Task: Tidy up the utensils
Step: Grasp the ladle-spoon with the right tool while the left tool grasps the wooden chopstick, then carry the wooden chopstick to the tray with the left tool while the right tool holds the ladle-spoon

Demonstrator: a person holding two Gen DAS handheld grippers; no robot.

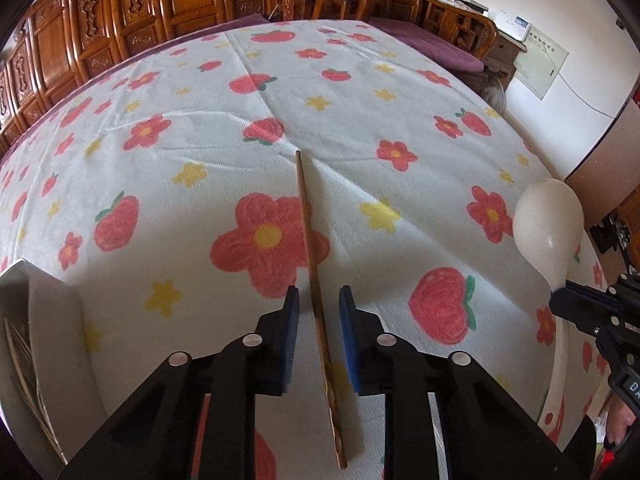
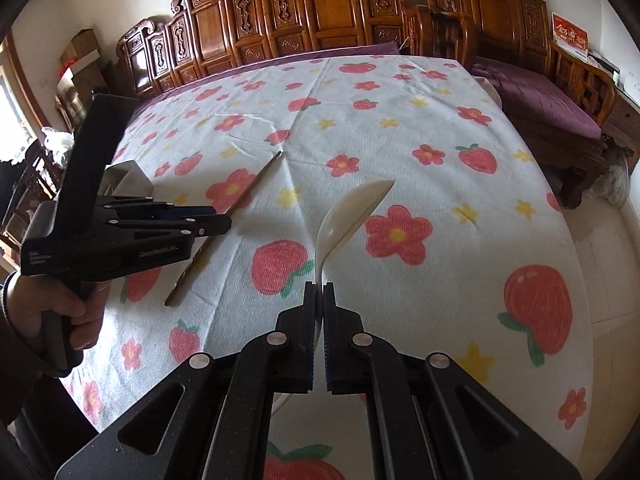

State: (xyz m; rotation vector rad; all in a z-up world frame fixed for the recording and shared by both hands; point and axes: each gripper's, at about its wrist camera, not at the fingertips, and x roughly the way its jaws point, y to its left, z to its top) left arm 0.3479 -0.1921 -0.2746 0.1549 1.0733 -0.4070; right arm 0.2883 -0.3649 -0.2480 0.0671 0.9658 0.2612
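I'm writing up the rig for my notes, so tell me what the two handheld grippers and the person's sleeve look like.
Both grippers, left and right, are matte black plastic with angular linkage arms, round silver pivot pins and blue ribbed pads inside the jaws. In the right wrist view the left one has a pistol-style grip, a tall black upright block and small pale lettering on its side. The hand holding it wears a dark sleeve. No cables show.

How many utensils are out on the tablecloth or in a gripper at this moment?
2. The wooden chopstick lies on the tablecloth between the left gripper's pads; the white spoon is clamped in the right gripper. The container's contents are unclear.
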